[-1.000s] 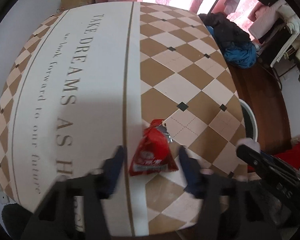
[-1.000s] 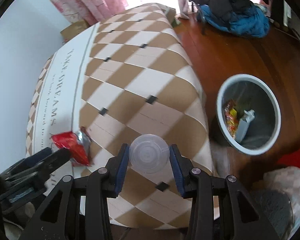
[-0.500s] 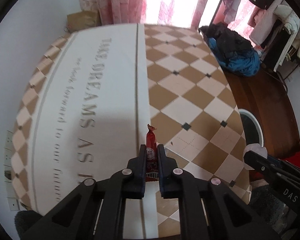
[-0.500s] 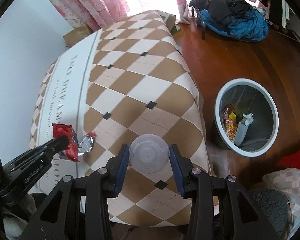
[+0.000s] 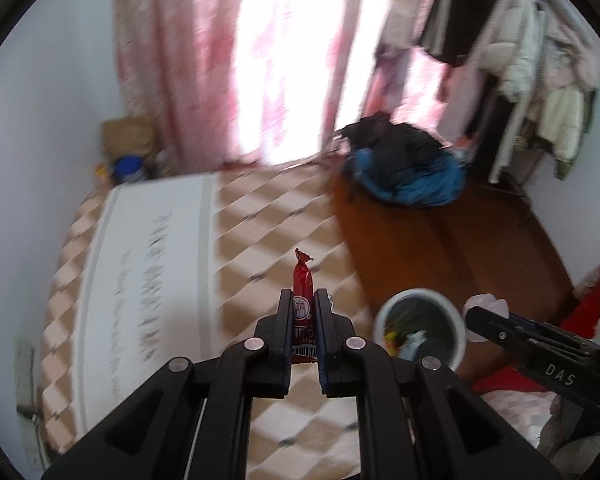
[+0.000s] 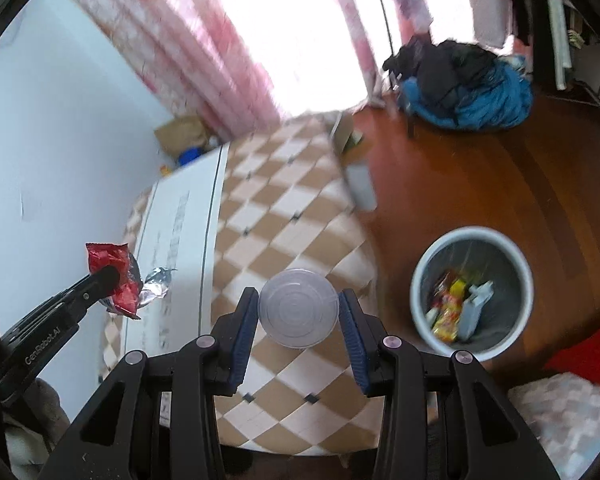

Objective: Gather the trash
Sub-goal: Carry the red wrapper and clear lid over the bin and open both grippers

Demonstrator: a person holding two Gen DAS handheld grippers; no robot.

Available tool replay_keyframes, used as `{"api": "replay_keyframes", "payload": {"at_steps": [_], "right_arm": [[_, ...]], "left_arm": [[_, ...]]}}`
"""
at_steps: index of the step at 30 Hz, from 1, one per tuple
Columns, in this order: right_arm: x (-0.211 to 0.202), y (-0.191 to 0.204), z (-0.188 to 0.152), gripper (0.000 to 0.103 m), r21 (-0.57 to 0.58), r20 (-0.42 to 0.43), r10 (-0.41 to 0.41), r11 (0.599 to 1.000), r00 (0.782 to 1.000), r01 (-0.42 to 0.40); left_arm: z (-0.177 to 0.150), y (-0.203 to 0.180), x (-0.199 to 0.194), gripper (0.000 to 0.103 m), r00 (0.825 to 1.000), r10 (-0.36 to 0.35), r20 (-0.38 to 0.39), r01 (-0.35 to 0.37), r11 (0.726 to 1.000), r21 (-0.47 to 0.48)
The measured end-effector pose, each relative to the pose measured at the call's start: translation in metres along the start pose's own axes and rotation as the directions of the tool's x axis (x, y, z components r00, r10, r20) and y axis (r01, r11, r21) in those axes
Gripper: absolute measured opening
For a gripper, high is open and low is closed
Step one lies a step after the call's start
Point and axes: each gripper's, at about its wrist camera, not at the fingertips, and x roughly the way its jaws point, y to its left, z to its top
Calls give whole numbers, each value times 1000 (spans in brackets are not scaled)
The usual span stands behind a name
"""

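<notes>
Left gripper [image 5: 303, 308] is clamped edge-on on the red snack wrapper [image 5: 302, 284], clear of the checkered table [image 5: 260, 236]. Right gripper [image 6: 299, 312] pinches a clear plastic cup [image 6: 299, 309] across its width. Both are held high, likely for dropping into the trash bin [image 6: 472, 236] on the floor beside the table.

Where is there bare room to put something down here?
The checkered tabletop shows bare squares from its white lettered band to the edge beside the wooden floor. That floor lies open between the round grey trash bin and the blue-and-black clothes pile. The bin's bottom is crowded with wrappers.
</notes>
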Motion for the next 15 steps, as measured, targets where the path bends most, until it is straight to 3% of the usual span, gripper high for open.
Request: {"api": "replay_keyframes", "payload": {"at_steps": [8, 12, 15], "right_arm": [[-51, -91, 31, 43, 92, 70, -135, 987, 988, 128], [-40, -150, 28, 43, 149, 23, -203, 969, 979, 198], [-15, -192, 19, 43, 195, -48, -224, 954, 973, 229]], "left_arm": [[31, -104, 47, 7, 988, -149, -33, 152, 982, 111], [24, -151, 96, 7, 976, -183, -121, 199, 970, 141], [12, -171, 139, 7, 956, -196, -218, 227, 966, 125]]}}
